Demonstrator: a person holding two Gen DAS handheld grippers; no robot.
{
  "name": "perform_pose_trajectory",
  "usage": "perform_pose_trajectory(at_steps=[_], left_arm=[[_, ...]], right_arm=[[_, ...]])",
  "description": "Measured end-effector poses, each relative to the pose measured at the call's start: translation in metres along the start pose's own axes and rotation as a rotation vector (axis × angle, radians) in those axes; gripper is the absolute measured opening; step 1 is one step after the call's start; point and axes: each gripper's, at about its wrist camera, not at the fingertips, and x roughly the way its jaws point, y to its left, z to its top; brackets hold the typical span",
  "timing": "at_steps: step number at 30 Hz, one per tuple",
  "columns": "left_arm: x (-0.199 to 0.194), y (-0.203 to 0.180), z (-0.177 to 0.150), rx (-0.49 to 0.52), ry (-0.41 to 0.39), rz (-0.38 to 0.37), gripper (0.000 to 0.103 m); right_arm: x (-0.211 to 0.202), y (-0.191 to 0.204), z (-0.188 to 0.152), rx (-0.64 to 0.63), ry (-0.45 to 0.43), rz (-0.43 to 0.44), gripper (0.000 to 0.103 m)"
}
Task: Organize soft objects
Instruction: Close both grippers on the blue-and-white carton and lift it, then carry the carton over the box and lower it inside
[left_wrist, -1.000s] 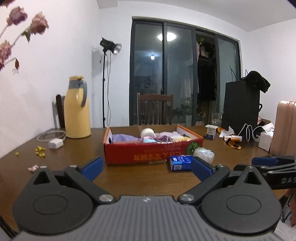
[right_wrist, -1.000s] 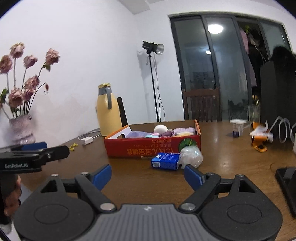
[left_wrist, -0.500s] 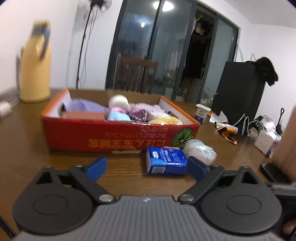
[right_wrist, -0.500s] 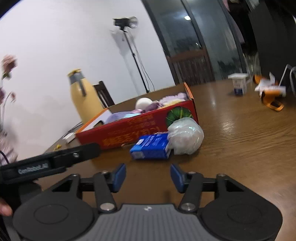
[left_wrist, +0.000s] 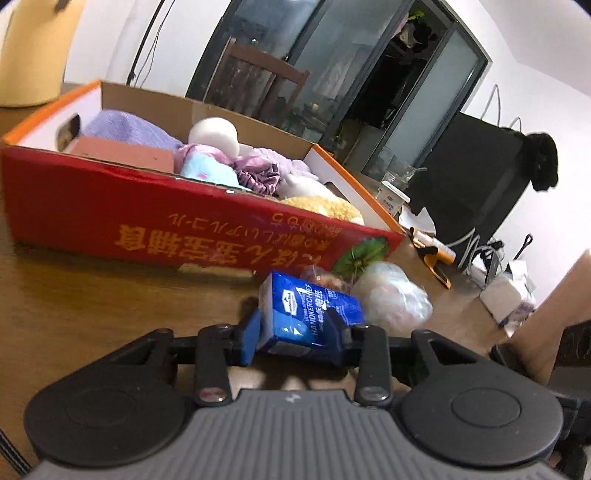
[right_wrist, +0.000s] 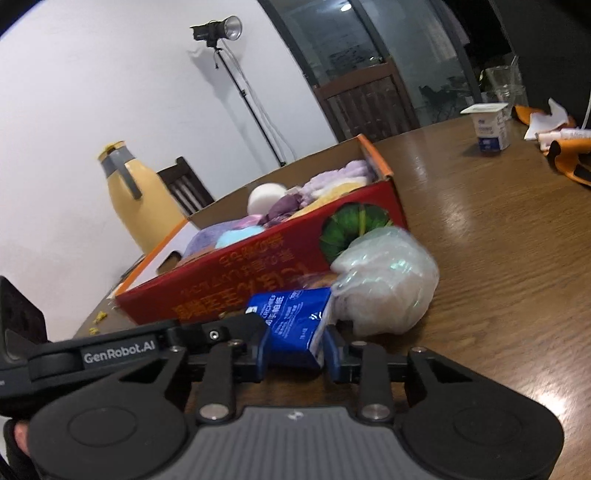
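Left gripper (left_wrist: 295, 338) jaws just closing, clamped on blue tissue pack (left_wrist: 312, 314) | right gripper (right_wrist: 295, 349) likewise closing, clamped on its other end | clear bag (right_wrist: 384, 280) just beyond | red box (left_wrist: 184, 218) of soft items behind, on table (right_wrist: 498, 240)

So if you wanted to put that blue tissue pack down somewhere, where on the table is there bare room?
Bare table lies right of the red box, up to the yogurt cup. More bare wood lies in front of the box's left half. It is crowded around the clear bag and inside the box.

Bright indoor light, fisheye-warped, slightly blurred
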Motion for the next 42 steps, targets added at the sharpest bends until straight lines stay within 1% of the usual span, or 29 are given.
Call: perform_pose_trajectory(at_steps=[2,5,8,11,13,14,16,19,20,23,25,26,27,28,30,31,33,34,36,38,40,42], left_arm=[[-0.021,-0.001,-0.013,-0.007,0.007,0.005,0.037],[-0.054,-0.002,-0.037,-0.024,0.028,0.032,0.038],[-0.092,-0.003,-0.059,-0.029,0.031,0.045,0.04],[-0.127,-0.005,-0.071,-0.042,0.007,0.033,0.044],[-0.142,-0.008,-0.079,-0.023,-0.025,0.04,0.061],[-0.145,-0.009,-0.082,-0.009,-0.033,0.058,0.061],[-0.145,-0.007,-0.085,-0.01,-0.023,0.09,0.061],[-0.143,0.0,-0.082,-0.05,-0.029,0.077,0.061],[-0.141,0.002,-0.08,-0.056,-0.031,0.073,0.06],[-0.132,0.007,-0.075,-0.073,-0.022,0.076,0.051],[-0.124,0.01,-0.075,-0.083,0.0,0.059,0.036],[-0.122,0.012,-0.076,-0.089,0.013,0.043,0.032],[-0.119,0.014,-0.076,-0.098,0.021,0.018,0.027],[-0.118,0.015,-0.074,-0.111,0.026,0.013,0.028],[-0.116,0.014,-0.063,-0.122,0.031,0.022,0.027],[-0.116,0.011,-0.052,-0.109,0.021,0.024,0.027],[-0.118,0.006,-0.018,-0.058,-0.012,0.031,0.027],[-0.117,0.006,0.006,-0.04,-0.012,0.036,0.027],[-0.109,0.012,0.054,-0.03,0.033,0.048,0.027],[-0.094,0.022,0.102,-0.023,0.074,0.074,0.027],[-0.075,0.034,0.137,-0.01,0.122,0.131,0.027],[-0.053,0.051,0.158,-0.032,0.188,0.165,0.027]], right_arm=[[-0.011,0.004,-0.008,-0.019,0.024,0.04,0.031],[-0.029,0.014,-0.026,-0.078,0.101,0.113,0.03],[-0.052,0.032,-0.042,-0.18,0.156,0.176,0.032],[-0.074,0.045,-0.053,-0.227,0.166,0.229,0.032],[-0.085,0.049,-0.059,-0.232,0.154,0.243,0.035],[-0.087,0.05,-0.062,-0.228,0.153,0.241,0.036],[-0.087,0.048,-0.063,-0.203,0.15,0.217,0.038],[-0.085,0.043,-0.061,-0.155,0.126,0.197,0.038],[-0.083,0.041,-0.059,-0.135,0.119,0.19,0.038],[-0.072,0.035,-0.056,-0.09,0.116,0.176,0.038],[-0.062,0.032,-0.057,-0.073,0.138,0.174,0.038],[-0.058,0.031,-0.058,-0.07,0.148,0.178,0.038],[-0.054,0.029,-0.058,-0.058,0.151,0.189,0.035],[-0.051,0.029,-0.057,-0.046,0.159,0.198,0.032],[-0.047,0.036,-0.047,-0.066,0.154,0.176,0.027],[-0.045,0.041,-0.038,-0.082,0.144,0.171,0.027],[-0.04,0.057,-0.006,-0.129,0.103,0.182,0.027],[-0.035,0.066,0.015,-0.162,0.091,0.189,0.027],[-0.02,0.086,0.063,-0.22,0.075,0.221,0.027],[0.006,0.104,0.108,-0.243,0.084,0.236,0.027],[0.042,0.114,0.145,-0.212,0.134,0.246,0.027],[0.08,0.118,0.169,-0.168,0.204,0.243,0.027]])
